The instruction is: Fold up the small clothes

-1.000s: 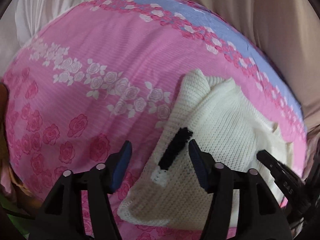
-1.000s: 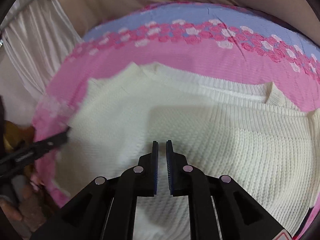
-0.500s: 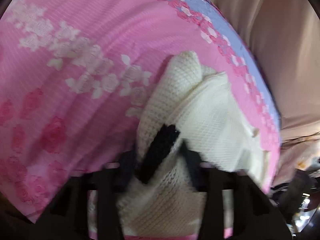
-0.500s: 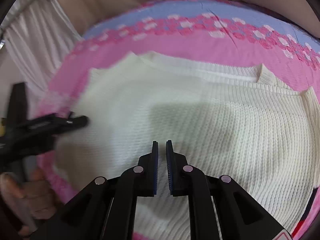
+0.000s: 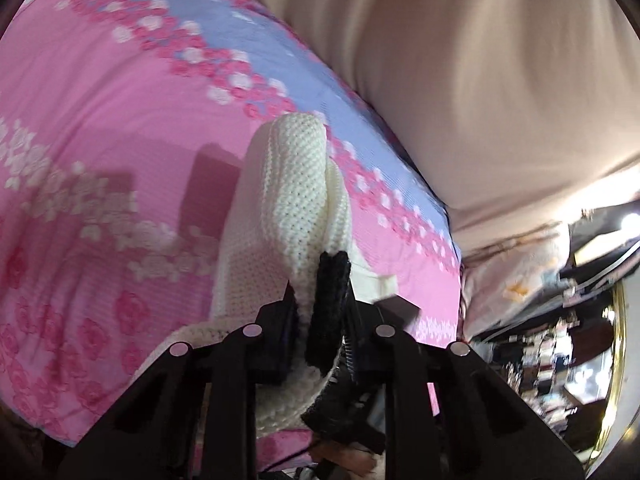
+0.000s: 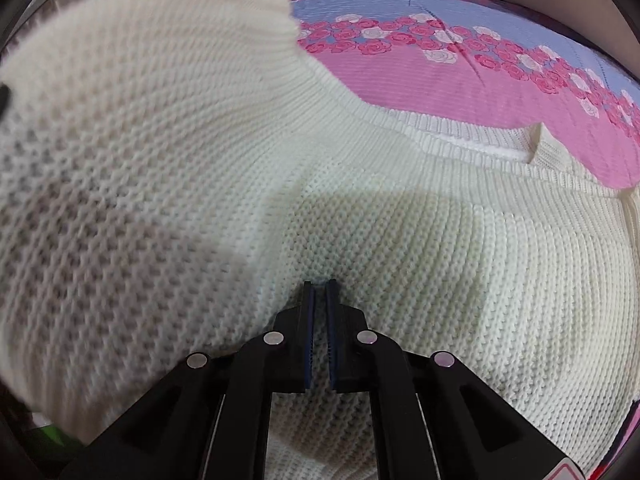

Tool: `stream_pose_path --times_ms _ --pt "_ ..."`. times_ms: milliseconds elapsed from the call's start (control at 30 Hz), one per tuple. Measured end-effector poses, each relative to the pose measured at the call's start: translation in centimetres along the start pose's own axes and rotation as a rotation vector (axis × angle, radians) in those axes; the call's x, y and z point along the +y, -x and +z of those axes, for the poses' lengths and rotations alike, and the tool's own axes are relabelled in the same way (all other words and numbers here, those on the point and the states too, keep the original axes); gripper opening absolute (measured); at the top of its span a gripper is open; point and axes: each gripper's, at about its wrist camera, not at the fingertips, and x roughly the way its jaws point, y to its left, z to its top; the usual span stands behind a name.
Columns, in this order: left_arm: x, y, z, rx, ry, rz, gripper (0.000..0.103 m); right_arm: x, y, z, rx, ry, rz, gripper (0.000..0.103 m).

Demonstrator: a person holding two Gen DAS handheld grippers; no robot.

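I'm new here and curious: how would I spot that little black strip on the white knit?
Find the pink rose-print bedspread, then the cream knitted sweater lifted from it. The black strip, at the edge between the closing left gripper jaws, is its only dark mark.

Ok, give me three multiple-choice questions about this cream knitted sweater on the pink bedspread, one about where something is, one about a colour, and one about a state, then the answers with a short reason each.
1. Where does the right gripper point?
A. at the sweater's flat body
B. at bare bedspread
C. at the curtain

2. What colour is the band along the far edge of the bedspread?
A. green
B. blue
C. yellow

3. What is the state of the side of the sweater in the left gripper?
A. lying flat
B. rolled into a ball
C. lifted off the bed

Answers:
1. A, its closed tips sit over the flat knit in the right wrist view.
2. B, a blue strip runs past the row of roses.
3. C, the left gripper's jaws are closing on the knit and its black tag, and the fabric hangs raised in both views.
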Motion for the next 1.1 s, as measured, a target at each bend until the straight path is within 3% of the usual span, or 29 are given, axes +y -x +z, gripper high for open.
stream_pose_path --times_ms 167,267,333,433,533,633,733,800,833,867,933,1033,1100 --pt "-3.7 -2.6 -1.1 0.045 -0.100 0.025 0.019 -2.5 1.1 -0.8 -0.015 -0.119 0.134 0.004" --pt "-4.7 -4.1 -1.4 0.068 -0.122 0.045 0.019 -5.4 4.9 -3.5 -0.044 -0.223 0.235 0.013" --pt "-5.4 -5.2 -1.7 0.084 -0.133 0.060 0.019 -6.9 8.4 -6.1 -0.081 -0.216 0.236 0.016" --pt "-6.5 -7.3 -2.8 0.128 -0.152 0.075 0.019 -9.7 13.5 -11.1 -0.126 -0.249 0.241 0.030" --pt "-8.3 -10.3 -4.6 0.193 -0.187 0.084 0.019 -12.4 16.8 -15.1 -0.147 -0.321 0.213 0.031" --pt "-10.5 -13.9 -7.1 0.270 -0.239 0.098 0.019 -15.2 18.8 -17.2 -0.183 -0.401 0.180 0.033" --pt "-11.6 -18.7 -10.1 0.382 -0.261 0.097 0.018 -16.9 19.0 -18.2 -0.198 -0.481 0.207 0.039" --pt "-12.3 -19.4 -11.0 0.402 -0.251 0.117 0.018 -17.5 19.2 -18.5 -0.190 -0.496 0.204 0.039" --pt "-12.6 -18.8 -11.1 0.384 -0.248 0.097 0.019 -17.5 19.5 -18.3 -0.191 -0.484 0.192 0.041" --pt "-13.2 -17.2 -10.8 0.331 -0.264 0.078 0.020 -17.1 19.9 -18.2 -0.199 -0.466 0.180 0.050" --pt "-14.3 -14.0 -9.7 0.216 -0.318 0.107 0.026 -16.6 20.2 -18.1 -0.208 -0.444 0.183 0.062" --pt "-14.1 -8.7 -7.3 0.011 -0.360 0.220 0.042 -15.8 19.5 -16.1 -0.195 -0.390 0.232 0.062" --pt "-12.8 -6.0 -6.1 -0.082 -0.360 0.316 0.043 -14.6 18.7 -14.2 -0.181 -0.356 0.270 0.063"
